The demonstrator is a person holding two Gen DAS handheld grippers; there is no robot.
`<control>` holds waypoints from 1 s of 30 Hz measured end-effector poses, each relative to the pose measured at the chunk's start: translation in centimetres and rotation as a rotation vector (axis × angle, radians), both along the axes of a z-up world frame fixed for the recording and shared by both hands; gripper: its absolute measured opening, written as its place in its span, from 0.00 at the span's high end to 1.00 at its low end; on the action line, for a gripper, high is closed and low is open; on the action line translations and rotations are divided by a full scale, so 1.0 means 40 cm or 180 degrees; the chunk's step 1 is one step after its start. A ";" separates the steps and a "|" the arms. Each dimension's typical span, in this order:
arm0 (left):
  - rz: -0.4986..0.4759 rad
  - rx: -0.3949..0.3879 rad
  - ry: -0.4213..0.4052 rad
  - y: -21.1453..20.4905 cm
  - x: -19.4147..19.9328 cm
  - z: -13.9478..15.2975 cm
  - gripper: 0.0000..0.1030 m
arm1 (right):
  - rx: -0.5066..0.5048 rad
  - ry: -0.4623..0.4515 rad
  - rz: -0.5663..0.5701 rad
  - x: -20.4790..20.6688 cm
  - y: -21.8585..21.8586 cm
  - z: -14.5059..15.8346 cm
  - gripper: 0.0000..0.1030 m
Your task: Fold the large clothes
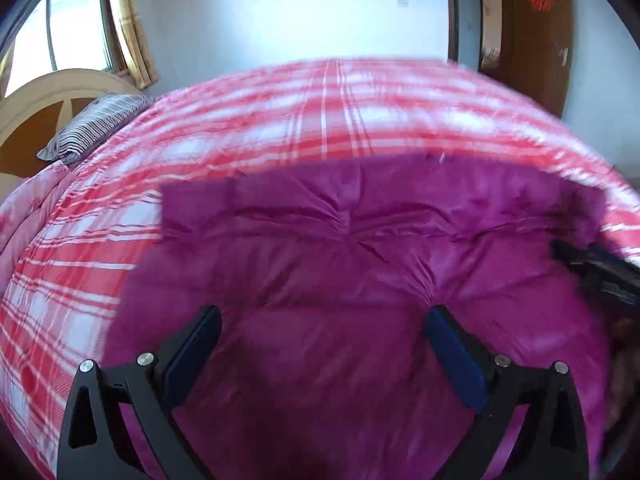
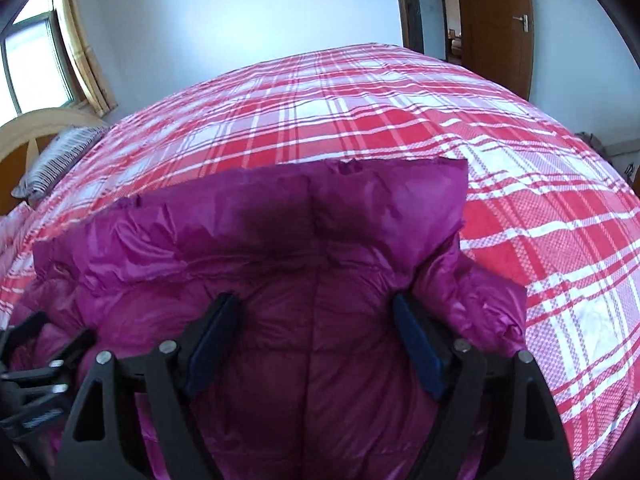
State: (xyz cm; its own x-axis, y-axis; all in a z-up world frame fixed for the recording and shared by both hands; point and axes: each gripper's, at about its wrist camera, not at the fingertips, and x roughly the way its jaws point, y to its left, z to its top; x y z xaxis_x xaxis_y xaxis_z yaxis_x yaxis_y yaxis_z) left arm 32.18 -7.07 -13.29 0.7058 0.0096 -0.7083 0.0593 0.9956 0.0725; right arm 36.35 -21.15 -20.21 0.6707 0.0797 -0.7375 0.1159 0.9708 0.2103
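Wide bed point(image 2: 400, 120) under red-and-white plaid cover. Spread across its near side, puffy magenta jacket point(image 1: 340, 248). Striped pillow point(image 1: 96, 124) by headboard. Over jacket, left claw point(image 1: 324, 320) and right claw point(image 2: 316, 312), both spread wide, gripping nothing.

jacket point(image 2: 312, 240): magenta | bedspread point(image 2: 400, 120): red-white plaid | pillow point(image 1: 96, 124): black-white stripes | door point(image 2: 500, 20): brown

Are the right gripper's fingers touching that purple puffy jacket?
Cannot tell. In the right wrist view the fingers straddle the purple jacket, spread wide, but any contact or gap is unclear.
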 end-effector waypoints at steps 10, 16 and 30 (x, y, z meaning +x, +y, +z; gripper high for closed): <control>0.0283 -0.0037 -0.0176 0.160 -0.064 -0.071 0.01 | -0.0101 -0.0004 -0.0003 -0.006 0.007 -0.001 0.19; 0.0282 -0.0033 -0.0182 0.156 -0.065 -0.080 0.01 | 0.0033 -0.0462 0.0126 -0.121 0.057 0.111 0.20; 0.0622 -0.0595 -0.0179 0.367 -0.206 -0.048 0.01 | -0.0354 -0.0290 0.0647 -0.182 0.253 0.001 0.14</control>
